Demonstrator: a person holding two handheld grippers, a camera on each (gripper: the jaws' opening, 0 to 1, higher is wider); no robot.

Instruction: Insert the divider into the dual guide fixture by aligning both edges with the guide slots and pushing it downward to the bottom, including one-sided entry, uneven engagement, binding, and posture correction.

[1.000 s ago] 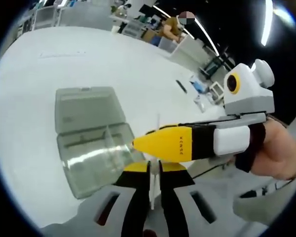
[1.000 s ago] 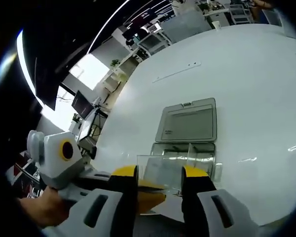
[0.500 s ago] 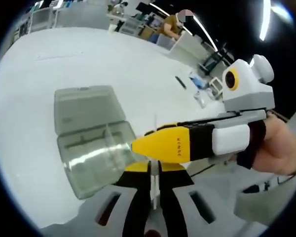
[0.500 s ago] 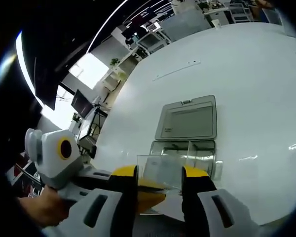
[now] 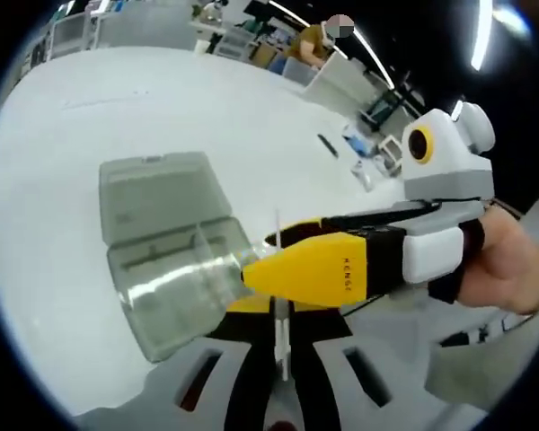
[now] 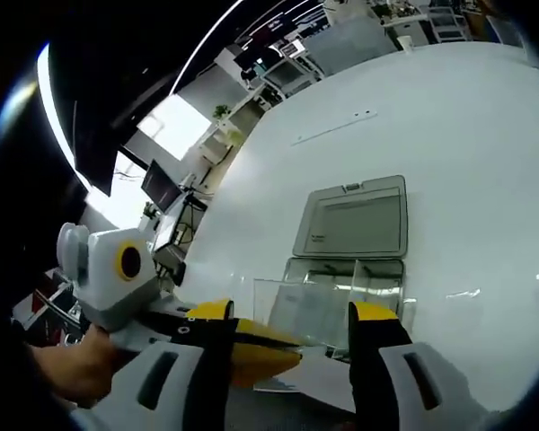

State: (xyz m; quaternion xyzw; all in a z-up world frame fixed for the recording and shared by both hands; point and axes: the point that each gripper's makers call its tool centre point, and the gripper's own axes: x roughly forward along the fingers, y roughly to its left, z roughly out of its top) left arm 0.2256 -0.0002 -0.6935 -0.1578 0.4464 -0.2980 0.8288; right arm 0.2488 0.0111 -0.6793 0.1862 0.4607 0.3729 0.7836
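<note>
Both sets of tongs have crept a little closer to the box since a second ago, and the right tongs' jaws now stand wider apart than they did. In the left gripper view, the left tongs (image 5: pixel 279 355) at the bottom centre are pinched shut on the divider (image 5: pixel 278 314), a thin clear sheet seen edge-on as a pale line rising between the jaws. The right tongs (image 5: pixel 251 268) reach in from the right of that frame, their yellow tip at the divider's edge and over the near rim of the fixture (image 5: pixel 175 287).

In the right gripper view the divider (image 6: pixel 296 310) shows as a clear pane between the right tongs' (image 6: pixel 292 334) spread jaws, which look open around it rather than squeezing it. The left tongs (image 6: pixel 278 346) come in from the lower left. Behind the pane sits the fixture (image 6: pixel 364 274), a clear box with its lid laid open flat on the white counter (image 6: pixel 485 153).

I would judge the sheet not yet in either slot: the pair are hovering it over the near end of the box, lining it up.
</note>
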